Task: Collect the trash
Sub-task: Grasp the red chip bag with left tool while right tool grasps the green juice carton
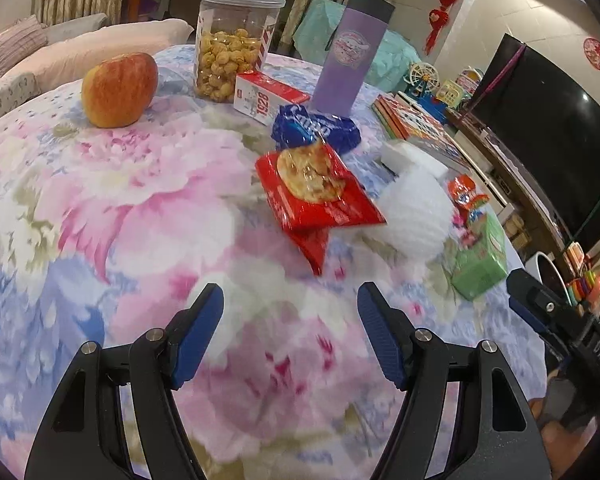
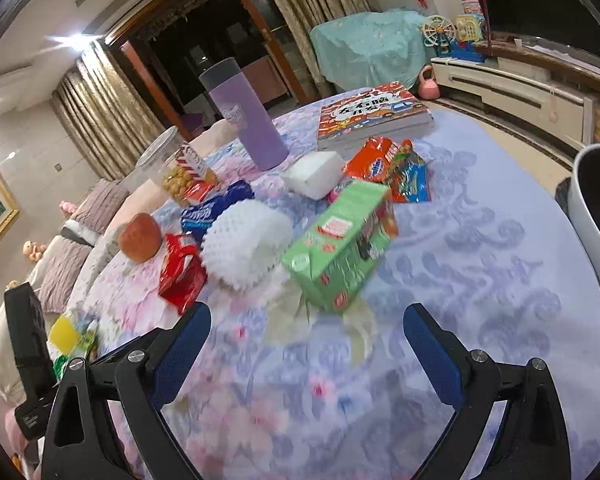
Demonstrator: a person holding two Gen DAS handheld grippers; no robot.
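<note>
Snack litter lies on a floral tablecloth (image 1: 120,220). A red cookie wrapper (image 1: 320,196) sits just ahead of my left gripper (image 1: 290,300), whose jaws stand open and empty. Behind the wrapper lie a blue Oreo wrapper (image 1: 316,130) and a white foam net (image 1: 414,212). In the right wrist view a green carton (image 2: 340,248) lies just ahead of my right gripper (image 2: 306,318), open and empty too. The foam net (image 2: 244,244), red wrapper (image 2: 180,272) and orange and blue wrappers (image 2: 392,168) lie around it.
An apple (image 1: 118,88), a popcorn jar (image 1: 232,44), a small red-and-white box (image 1: 268,96), a purple tumbler (image 1: 352,48) and books (image 2: 372,114) stand on the table. A white bin (image 2: 598,216) stands at the table's right edge. A white foam block (image 2: 314,174) lies mid-table.
</note>
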